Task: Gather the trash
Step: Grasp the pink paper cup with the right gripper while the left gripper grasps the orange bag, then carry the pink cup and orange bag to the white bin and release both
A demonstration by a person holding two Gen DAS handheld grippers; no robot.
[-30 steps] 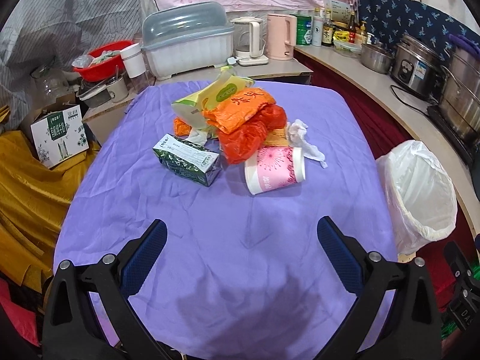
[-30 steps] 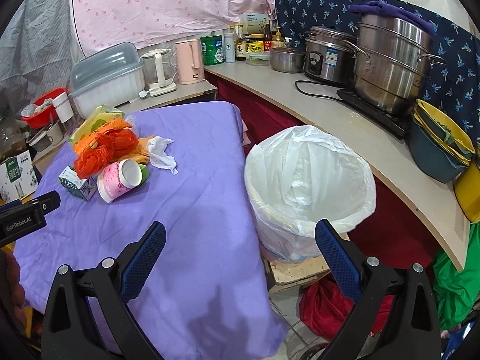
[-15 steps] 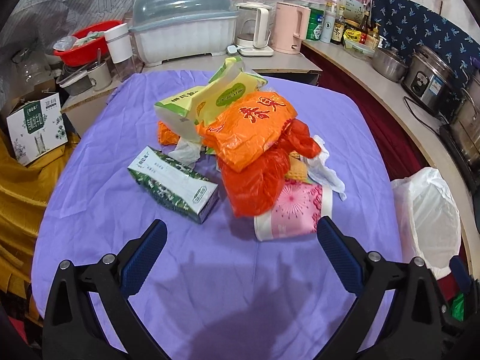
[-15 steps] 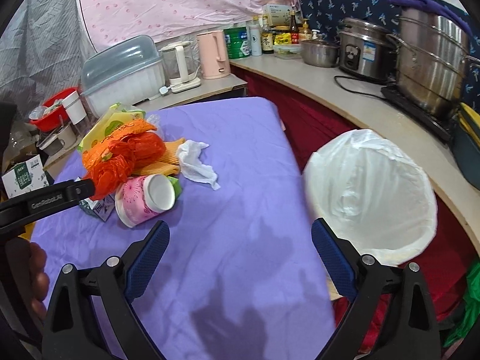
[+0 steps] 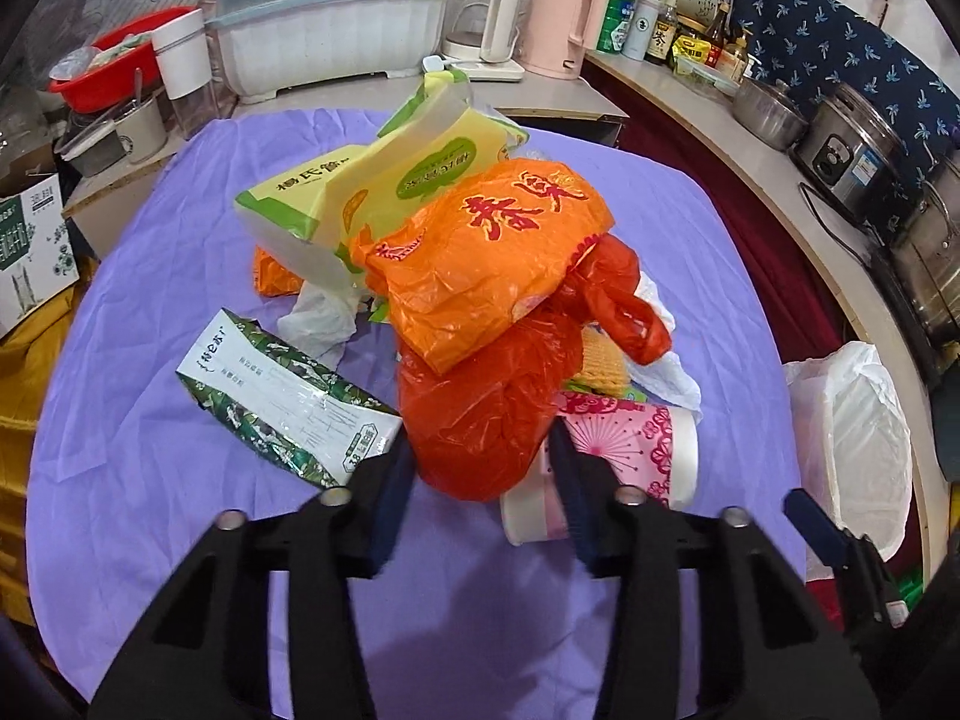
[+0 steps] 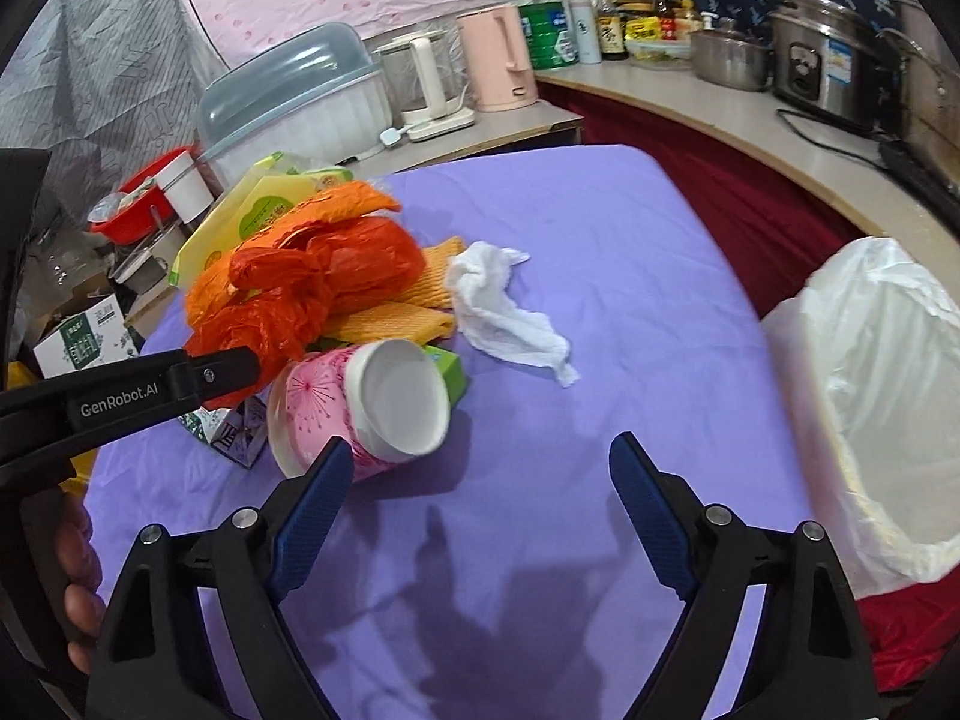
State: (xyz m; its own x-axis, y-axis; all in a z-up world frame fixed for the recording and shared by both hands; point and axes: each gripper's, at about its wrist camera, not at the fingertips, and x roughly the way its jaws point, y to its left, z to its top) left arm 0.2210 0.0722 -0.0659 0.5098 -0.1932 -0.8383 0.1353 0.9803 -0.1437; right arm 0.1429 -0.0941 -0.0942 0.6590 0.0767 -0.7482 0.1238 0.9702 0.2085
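Note:
A pile of trash lies on the purple table (image 5: 180, 510): a red plastic bag (image 5: 486, 420), an orange bag (image 5: 486, 264), a yellow-green package (image 5: 390, 180), a green-white carton (image 5: 282, 402), a pink paper cup (image 5: 624, 456) on its side and a white tissue (image 6: 504, 312). My left gripper (image 5: 480, 474) has its fingers half closed around the lower end of the red bag, which bulges between them. My right gripper (image 6: 480, 480) is open and empty, its left finger beside the pink cup (image 6: 360, 408). A bin with a white liner (image 6: 888, 408) stands at the table's right.
A counter at the right holds a rice cooker (image 5: 852, 150), pots and bottles. Behind the table are a white dish box with a grey lid (image 5: 330, 30), a kettle (image 5: 492, 18), a pink jug (image 5: 558, 18) and a red basin (image 5: 108, 66).
My left gripper has moved forward into the pile and its fingers have closed in around the red bag. My right gripper has swung left from the bin toward the pink cup.

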